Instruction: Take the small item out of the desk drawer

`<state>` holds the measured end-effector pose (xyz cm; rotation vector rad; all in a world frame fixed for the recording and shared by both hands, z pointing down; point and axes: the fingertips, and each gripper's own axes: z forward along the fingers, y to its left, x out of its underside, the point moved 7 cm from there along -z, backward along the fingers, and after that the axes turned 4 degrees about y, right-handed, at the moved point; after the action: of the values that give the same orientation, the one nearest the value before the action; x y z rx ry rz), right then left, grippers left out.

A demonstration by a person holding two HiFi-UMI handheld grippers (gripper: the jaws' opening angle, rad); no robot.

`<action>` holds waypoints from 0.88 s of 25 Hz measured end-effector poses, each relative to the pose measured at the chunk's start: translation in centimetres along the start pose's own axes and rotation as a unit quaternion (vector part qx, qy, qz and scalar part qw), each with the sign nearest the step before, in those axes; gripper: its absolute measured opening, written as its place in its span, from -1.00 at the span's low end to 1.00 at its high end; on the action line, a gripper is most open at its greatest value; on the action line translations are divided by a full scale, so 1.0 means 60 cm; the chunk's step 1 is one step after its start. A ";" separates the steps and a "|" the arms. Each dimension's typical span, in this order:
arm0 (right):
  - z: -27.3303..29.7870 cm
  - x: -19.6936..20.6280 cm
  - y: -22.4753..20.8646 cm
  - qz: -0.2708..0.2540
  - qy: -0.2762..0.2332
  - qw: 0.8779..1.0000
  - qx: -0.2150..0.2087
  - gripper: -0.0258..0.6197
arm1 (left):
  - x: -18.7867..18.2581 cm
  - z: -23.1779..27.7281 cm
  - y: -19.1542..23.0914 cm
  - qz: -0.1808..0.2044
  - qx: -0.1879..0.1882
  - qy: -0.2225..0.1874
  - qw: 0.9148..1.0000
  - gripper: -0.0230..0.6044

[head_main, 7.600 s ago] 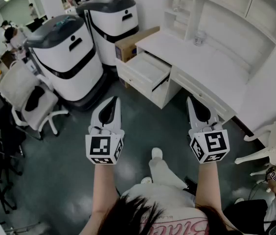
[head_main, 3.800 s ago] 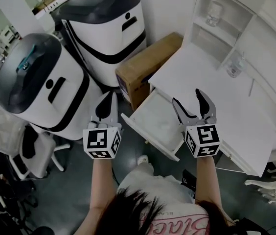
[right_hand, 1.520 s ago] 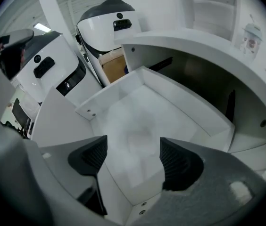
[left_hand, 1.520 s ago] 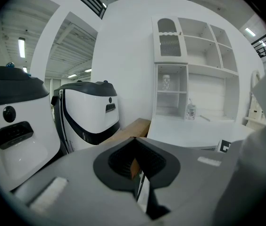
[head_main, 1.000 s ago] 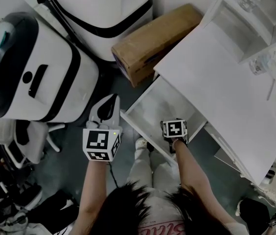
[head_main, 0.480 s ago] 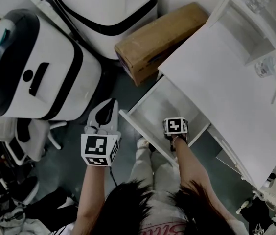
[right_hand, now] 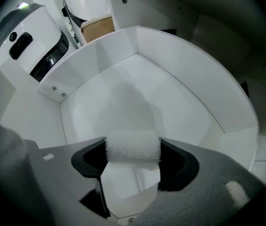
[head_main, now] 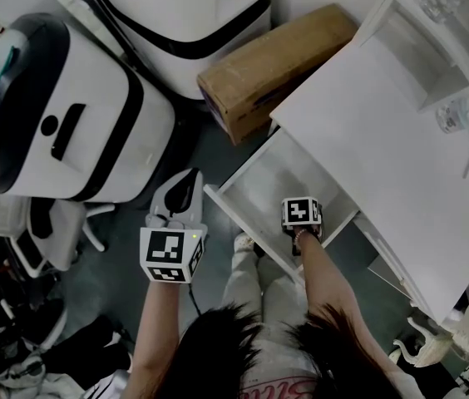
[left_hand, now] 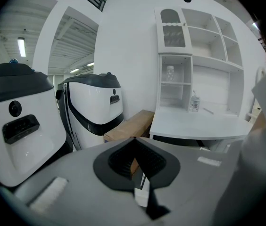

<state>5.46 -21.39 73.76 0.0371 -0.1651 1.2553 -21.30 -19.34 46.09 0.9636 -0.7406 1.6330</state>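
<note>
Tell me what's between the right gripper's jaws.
A small white fuzzy item; the right gripper is closing its jaws on it, shown in the right gripper view.

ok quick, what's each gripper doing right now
left gripper: shut, empty
right gripper: jaws closing on the white fluffy item in the drawer

No wording is showing clearly enough to read. At six o'clock in the head view, pink script on the person's shirt (head_main: pixel 280 387) is peeking out under hair, illegible. Dark print on the cardboard box (head_main: pixel 276 61) at twelve o'clock is blurring out.
</note>
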 end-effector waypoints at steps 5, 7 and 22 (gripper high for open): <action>-0.011 -0.002 -0.004 0.004 -0.001 1.000 -0.006 -0.02 | -0.008 -0.001 -0.004 -0.001 -0.002 -0.005 1.000 -0.88; -0.017 -0.003 -0.007 0.004 -0.002 1.000 -0.009 -0.02 | -0.012 -0.002 -0.007 -0.002 -0.003 -0.008 1.000 -0.88; -0.077 0.001 -0.015 -0.012 -0.010 0.999 -0.037 -0.02 | -0.044 -0.017 -0.041 -0.003 -0.002 -0.032 0.999 -0.88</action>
<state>6.81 -21.03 69.28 -0.0118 -0.2275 1.2244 -18.83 -19.09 43.29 1.0175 -0.7824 1.6008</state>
